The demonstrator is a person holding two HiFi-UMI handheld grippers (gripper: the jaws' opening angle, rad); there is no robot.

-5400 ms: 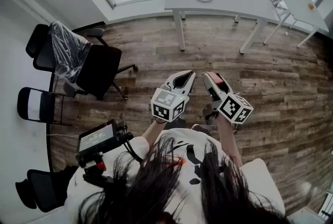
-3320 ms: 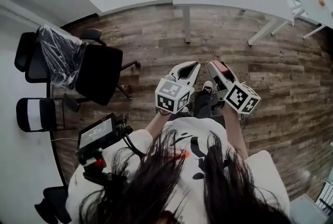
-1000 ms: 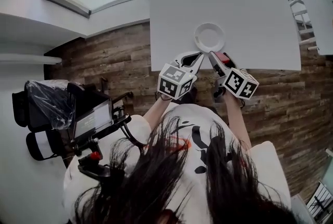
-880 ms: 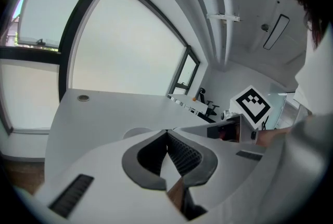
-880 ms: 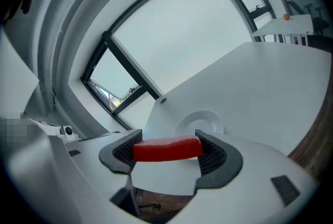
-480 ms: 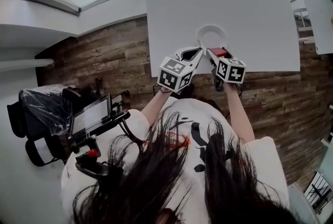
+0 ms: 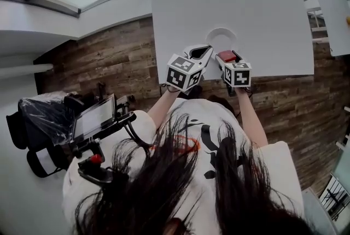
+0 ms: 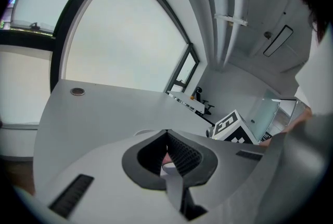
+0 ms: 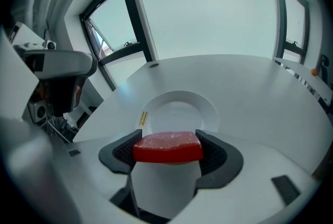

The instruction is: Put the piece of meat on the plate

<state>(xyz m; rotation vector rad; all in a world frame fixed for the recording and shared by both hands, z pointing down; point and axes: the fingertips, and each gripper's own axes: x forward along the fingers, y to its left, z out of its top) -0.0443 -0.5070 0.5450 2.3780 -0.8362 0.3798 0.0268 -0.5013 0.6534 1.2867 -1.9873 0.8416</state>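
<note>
Meat piece (image 9: 167, 146): where is it held, asks the first inspector.

Second inspector: Clamped crosswise in the right gripper (image 9: 167, 148), both pads pressed on its ends. It is a red slab, and its long axis runs from pad to pad. It is clear of the table (image 9: 260, 87).

First inspector: And the plate (image 9: 179, 111)?

Second inspector: Empty, white, and set close to the table's near edge. In the right gripper view it lies dead ahead of the jaws and lower, just beyond the tips. The head view agrees: the plate (image 7: 221, 36) sits directly past the meat piece (image 7: 226, 56).

First inspector: State of the left gripper (image 8: 167, 151)?

Second inspector: Its jaws are drawn together at the tips, with nothing gripped. It hangs just beside the right one, on its left, also pointing toward the plate's near rim.

First inspector: Finding on the coming move?

Second inspector: Judged as a short advance forward and down by the right gripper alone, since it is the loaded one and is lined up with the plate. The slab lies broadside to the plate, so it should land flat once released. The main risk is letting go short of the rim.
</note>
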